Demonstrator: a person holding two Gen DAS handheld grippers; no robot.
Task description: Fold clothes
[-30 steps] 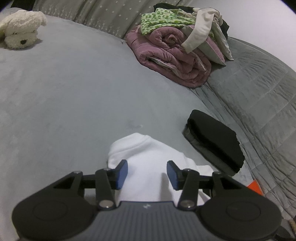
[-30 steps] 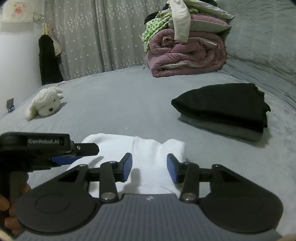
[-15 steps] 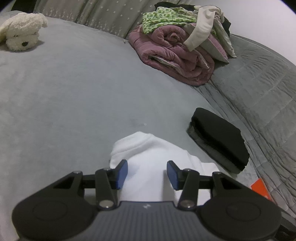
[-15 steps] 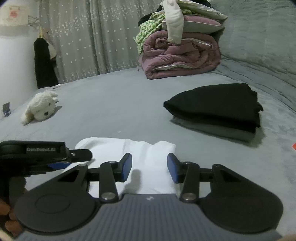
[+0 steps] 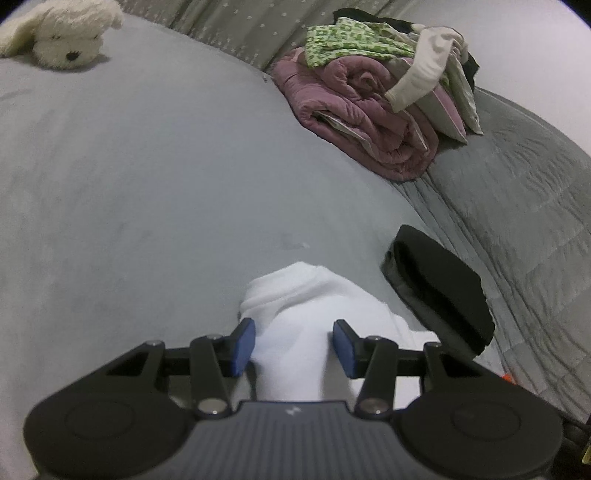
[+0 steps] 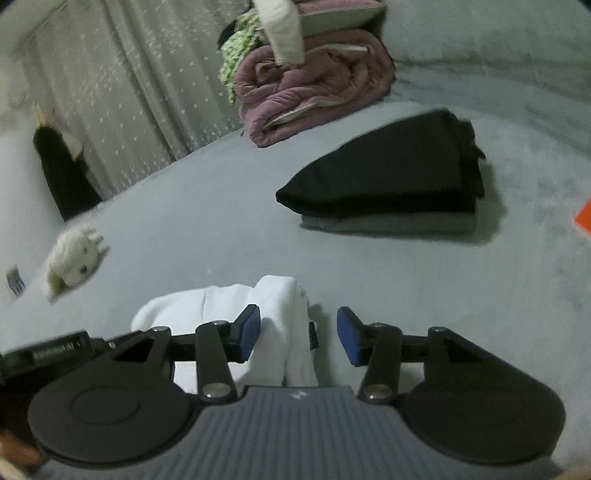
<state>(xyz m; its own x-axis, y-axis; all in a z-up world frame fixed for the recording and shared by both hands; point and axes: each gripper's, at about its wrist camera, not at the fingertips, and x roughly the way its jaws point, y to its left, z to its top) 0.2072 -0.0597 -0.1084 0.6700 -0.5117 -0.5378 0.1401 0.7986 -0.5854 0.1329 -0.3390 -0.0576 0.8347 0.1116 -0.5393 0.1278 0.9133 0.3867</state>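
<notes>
A folded white garment [image 5: 306,325] lies on the grey bed in front of both grippers; it also shows in the right wrist view [image 6: 258,325]. My left gripper [image 5: 293,347] is open, its blue pads on either side of the garment's near part. My right gripper [image 6: 298,334] is open over the garment's right edge, with bare bed under its right pad. The left gripper's body [image 6: 55,350] shows at the left of the right wrist view. A folded black garment on a grey one [image 6: 399,181] lies to the right, also in the left wrist view [image 5: 439,288].
A rolled pink quilt with loose clothes on top [image 5: 373,122] sits at the far side by the curtain [image 6: 122,99]. A white plush dog [image 5: 62,33] lies far left. A quilted grey blanket [image 5: 524,206] covers the right. An orange object [image 6: 584,218] is at the right edge.
The right gripper has swung right and tilted, so the garment now sits under its left pad. The left gripper has edged forward and lower over the garment. Both stay open.
</notes>
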